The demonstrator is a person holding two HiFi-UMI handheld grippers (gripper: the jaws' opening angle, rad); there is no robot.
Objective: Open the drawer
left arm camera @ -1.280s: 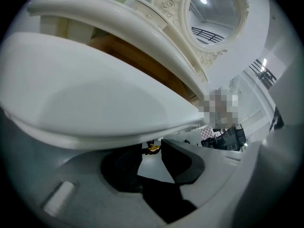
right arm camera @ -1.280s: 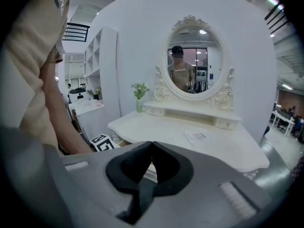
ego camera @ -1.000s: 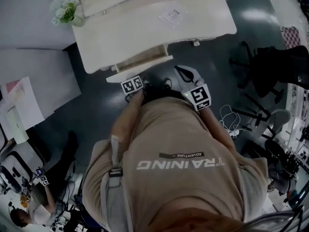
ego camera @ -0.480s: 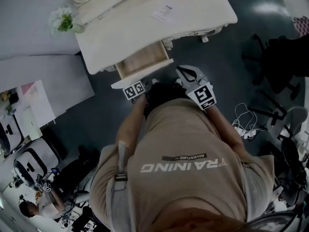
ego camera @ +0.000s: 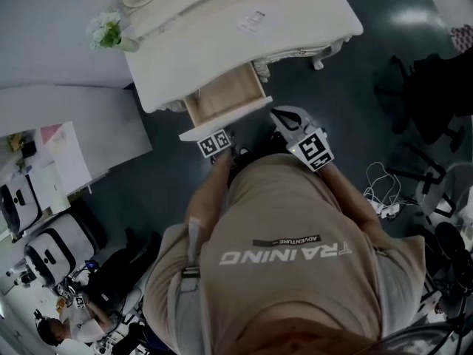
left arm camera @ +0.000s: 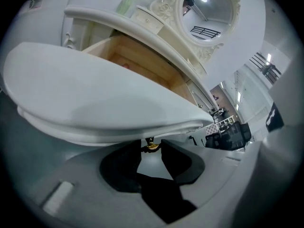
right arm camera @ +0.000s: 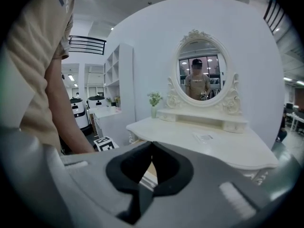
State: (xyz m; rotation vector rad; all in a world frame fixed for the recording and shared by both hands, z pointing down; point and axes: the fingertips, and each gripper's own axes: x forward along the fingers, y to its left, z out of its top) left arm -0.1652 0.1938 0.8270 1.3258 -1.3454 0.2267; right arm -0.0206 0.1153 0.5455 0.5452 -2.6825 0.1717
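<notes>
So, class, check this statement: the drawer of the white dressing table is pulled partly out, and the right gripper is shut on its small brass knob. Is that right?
Not quite: the left gripper is shut on the small brass knob, as the left gripper view shows; the right gripper is shut on nothing. The drawer of the white dressing table is pulled partly out.

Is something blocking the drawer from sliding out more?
Nothing visible does. The left tongs grip the brass knob of the drawer, and only the person pulling it stands on that side.
</notes>
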